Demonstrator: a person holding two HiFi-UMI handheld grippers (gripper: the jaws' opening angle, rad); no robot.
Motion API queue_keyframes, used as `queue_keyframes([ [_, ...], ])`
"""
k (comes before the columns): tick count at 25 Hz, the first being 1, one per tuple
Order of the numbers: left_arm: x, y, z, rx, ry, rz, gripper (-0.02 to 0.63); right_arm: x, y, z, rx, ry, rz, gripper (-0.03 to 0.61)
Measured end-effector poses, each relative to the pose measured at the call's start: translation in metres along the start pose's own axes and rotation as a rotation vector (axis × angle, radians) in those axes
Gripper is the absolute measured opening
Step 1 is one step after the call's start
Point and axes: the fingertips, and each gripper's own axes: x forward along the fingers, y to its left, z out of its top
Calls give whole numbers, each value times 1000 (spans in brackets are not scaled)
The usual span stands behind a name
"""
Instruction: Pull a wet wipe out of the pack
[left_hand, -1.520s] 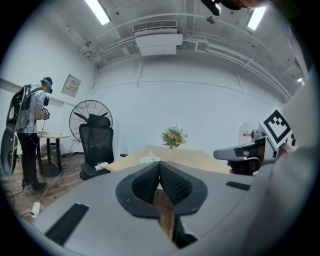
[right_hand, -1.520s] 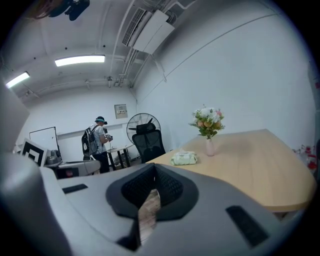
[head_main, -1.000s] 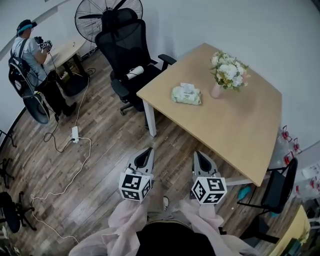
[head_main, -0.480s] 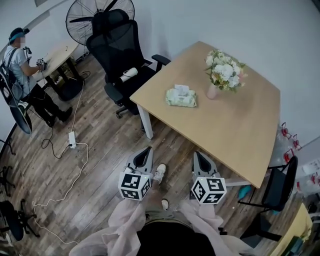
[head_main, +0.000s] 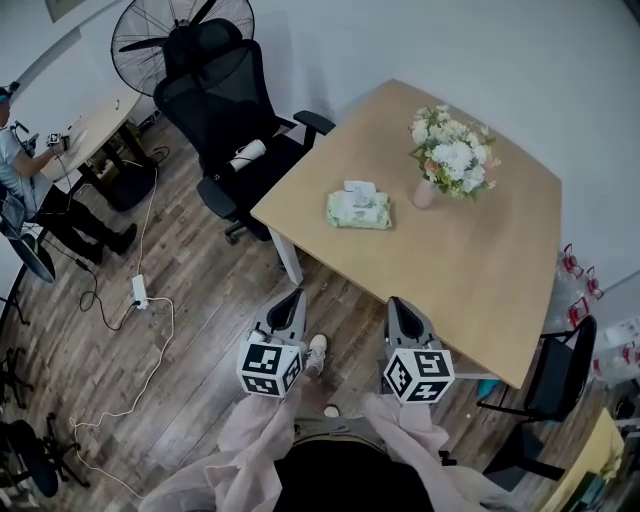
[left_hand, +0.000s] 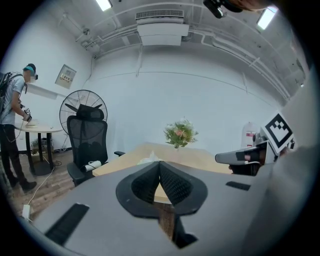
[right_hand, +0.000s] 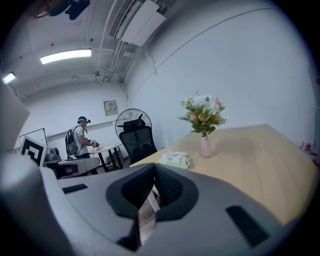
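The pale green wet wipe pack lies flat on the wooden table near its left corner, with a white piece at its top. It also shows small in the right gripper view, and its top peeks over the jaws in the left gripper view. My left gripper and right gripper hang side by side over the wooden floor, short of the table's near edge and well apart from the pack. Both are shut with nothing between the pads.
A pink vase of flowers stands right of the pack. A black office chair sits at the table's left corner, a fan behind it. A person works at a small desk far left. A power strip and cables lie on the floor.
The person holding the grippers has walked toward the table, so both grippers now sit closer to its near edge. Both stay shut and empty.
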Motion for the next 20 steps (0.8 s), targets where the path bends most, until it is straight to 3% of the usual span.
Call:
queue_keyframes([
  [20, 106, 58, 42, -11, -5, -76, 11, 108, -9, 45, -17, 16, -37, 11],
])
